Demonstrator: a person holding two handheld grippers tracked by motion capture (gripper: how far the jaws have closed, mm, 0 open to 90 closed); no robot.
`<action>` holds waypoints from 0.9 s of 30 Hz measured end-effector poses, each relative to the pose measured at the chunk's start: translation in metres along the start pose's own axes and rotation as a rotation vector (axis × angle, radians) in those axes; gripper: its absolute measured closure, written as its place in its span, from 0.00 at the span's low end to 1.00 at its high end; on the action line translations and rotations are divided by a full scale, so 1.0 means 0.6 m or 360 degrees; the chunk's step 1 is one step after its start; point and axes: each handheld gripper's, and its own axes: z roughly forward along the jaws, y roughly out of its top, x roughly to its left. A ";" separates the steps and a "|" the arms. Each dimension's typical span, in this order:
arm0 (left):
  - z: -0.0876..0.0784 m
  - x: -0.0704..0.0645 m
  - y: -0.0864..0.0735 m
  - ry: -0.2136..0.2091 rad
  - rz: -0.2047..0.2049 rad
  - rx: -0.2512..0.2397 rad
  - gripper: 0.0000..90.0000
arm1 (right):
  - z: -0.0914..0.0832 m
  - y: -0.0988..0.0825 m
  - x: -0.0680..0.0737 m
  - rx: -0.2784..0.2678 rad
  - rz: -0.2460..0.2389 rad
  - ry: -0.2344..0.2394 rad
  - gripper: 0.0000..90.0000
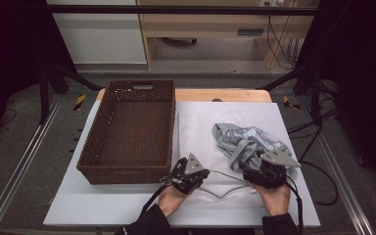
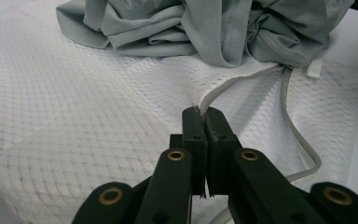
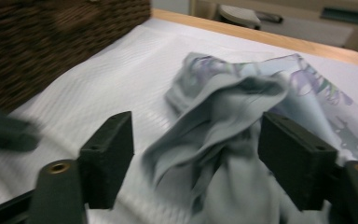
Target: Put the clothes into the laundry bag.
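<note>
While both hands sit at the near edge of the counter, here's the rundown:

Left tool (image 2: 204,116): jaws pinched tight on the grey zipper edge of the white mesh laundry bag (image 2: 74,135). You can see the fabric caught right between the tips in the left gripper view. In the high view it's just off the near right corner of the basket.

Right tool (image 3: 196,154): jaws standing wide, with a bunched fold of the crumpled grey-blue shirt with a purple print (image 3: 233,121) sitting between them, pads not pressing on it. That view is blurry. In the high view this tool is at the near edge of the shirt.

Shirt: heaped in a loose pile on the right half of the mesh bag, near the bag's open zipper edge, well apart from the basket.

Mesh bag: lying flat on the white sheet, right beside the basket, its grey zipper edge (image 2: 303,144) curling out toward the near side.

Basket: the dark brown woven rectangular basket (image 1: 90,147) is on the left side of the counter (image 1: 225,95).
</note>
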 end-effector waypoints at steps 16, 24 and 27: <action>0.003 0.000 -0.002 0.0004 0.0029 0.0013 0.97 | 0.105 -0.017 -0.022 0.0296 0.0047 -0.0134 0.77; 0.004 0.000 -0.001 0.0019 0.0008 0.0015 0.97 | 0.039 0.006 -0.037 0.0057 0.0072 0.0000 0.85; 0.006 -0.001 0.000 0.0034 -0.0006 0.0025 0.97 | -0.003 0.021 -0.027 -0.0044 0.0021 0.0134 0.85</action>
